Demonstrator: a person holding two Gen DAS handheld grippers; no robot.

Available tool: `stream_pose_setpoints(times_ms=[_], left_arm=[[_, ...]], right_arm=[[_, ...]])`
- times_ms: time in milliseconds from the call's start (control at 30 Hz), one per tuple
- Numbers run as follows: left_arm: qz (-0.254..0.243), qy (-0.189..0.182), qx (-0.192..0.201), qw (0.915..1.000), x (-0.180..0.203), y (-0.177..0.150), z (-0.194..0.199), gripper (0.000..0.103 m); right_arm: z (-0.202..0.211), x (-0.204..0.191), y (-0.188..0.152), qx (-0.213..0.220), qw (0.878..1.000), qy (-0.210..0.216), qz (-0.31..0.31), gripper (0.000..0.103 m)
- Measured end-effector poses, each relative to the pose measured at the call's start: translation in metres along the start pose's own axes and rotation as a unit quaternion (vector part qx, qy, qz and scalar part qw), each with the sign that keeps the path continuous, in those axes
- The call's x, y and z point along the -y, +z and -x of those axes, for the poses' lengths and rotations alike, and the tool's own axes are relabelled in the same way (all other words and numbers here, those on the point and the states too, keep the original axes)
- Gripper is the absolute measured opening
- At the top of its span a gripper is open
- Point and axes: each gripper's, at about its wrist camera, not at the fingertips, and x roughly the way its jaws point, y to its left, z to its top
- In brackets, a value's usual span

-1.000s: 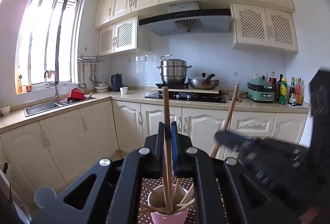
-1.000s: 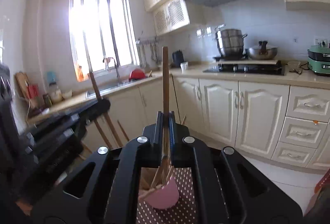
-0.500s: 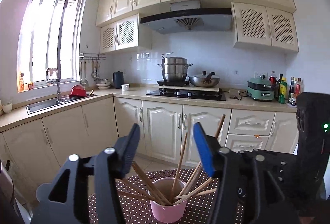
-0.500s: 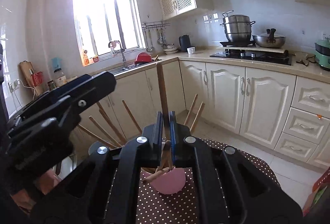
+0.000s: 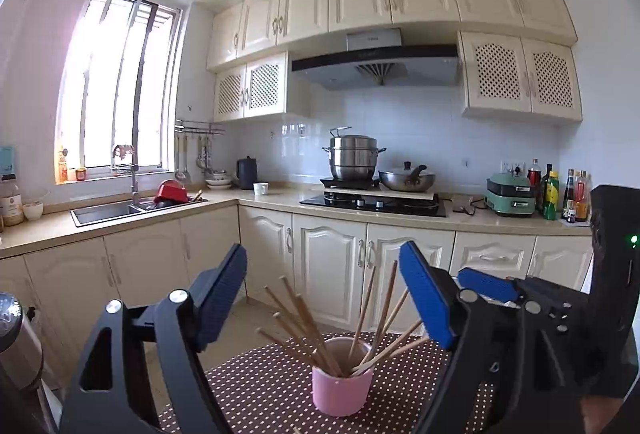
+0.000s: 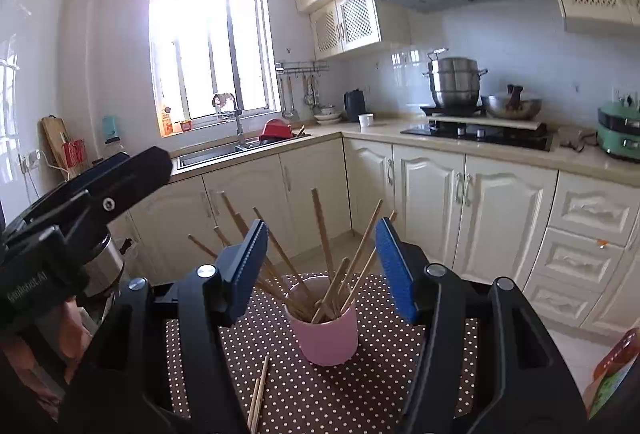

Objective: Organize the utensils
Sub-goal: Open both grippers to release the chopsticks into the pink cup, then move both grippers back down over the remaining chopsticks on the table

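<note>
From the left wrist, the left gripper (image 5: 322, 290) is opening its jaws wide, and nothing is pinched between them. Past the jaws, a pink cup (image 5: 342, 386) full of wooden chopsticks (image 5: 304, 318) stands on the dotted surface (image 5: 256, 390).

From the right wrist, the right gripper (image 6: 320, 266) is opening its jaws too, holding nothing. Two loose chopsticks (image 6: 258, 392) lie on the cloth near the cup.

Left gripper (image 5: 324, 298) and right gripper (image 6: 320, 266) released chopsticks (image 6: 320, 230) into pink cup (image 6: 326, 334), jaws opening, pulled back.
</note>
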Motion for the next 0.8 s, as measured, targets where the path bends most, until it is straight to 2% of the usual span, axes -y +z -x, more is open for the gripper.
stream_pose_setpoints(times_ms=[200,333,400,500,667,700,800], left_arm=[[0.009,0.013,0.002,0.9999,-0.018,-0.004,0.038,0.078],[0.009,0.018,-0.019,0.9996,-0.028,-0.016,0.057,0.078],[0.018,0.014,-0.040,0.9989,-0.035,-0.025,0.061,0.078],[0.044,-0.012,-0.090,0.9949,-0.048,-0.046,0.058,0.078],[0.051,-0.010,-0.145,0.9880,-0.056,-0.083,0.046,0.078],[0.052,-0.008,-0.161,0.9856,-0.057,-0.090,0.042,0.078],[0.058,-0.026,-0.237,0.9694,-0.054,-0.125,0.023,0.078]], right_arm=[[0.032,-0.010,-0.006,0.015,1.000,-0.021,0.006,0.056],[0.052,-0.017,-0.016,0.016,0.999,-0.034,0.005,0.056],[0.057,-0.018,-0.024,0.013,0.999,-0.032,0.006,0.057],[0.061,-0.023,-0.039,0.002,0.999,-0.041,0.016,0.057],[0.056,-0.023,-0.072,-0.030,0.998,-0.045,0.014,0.057],[0.055,-0.023,-0.078,-0.037,0.998,-0.045,0.014,0.057],[0.047,-0.020,-0.099,-0.063,0.997,-0.045,0.006,0.058]])
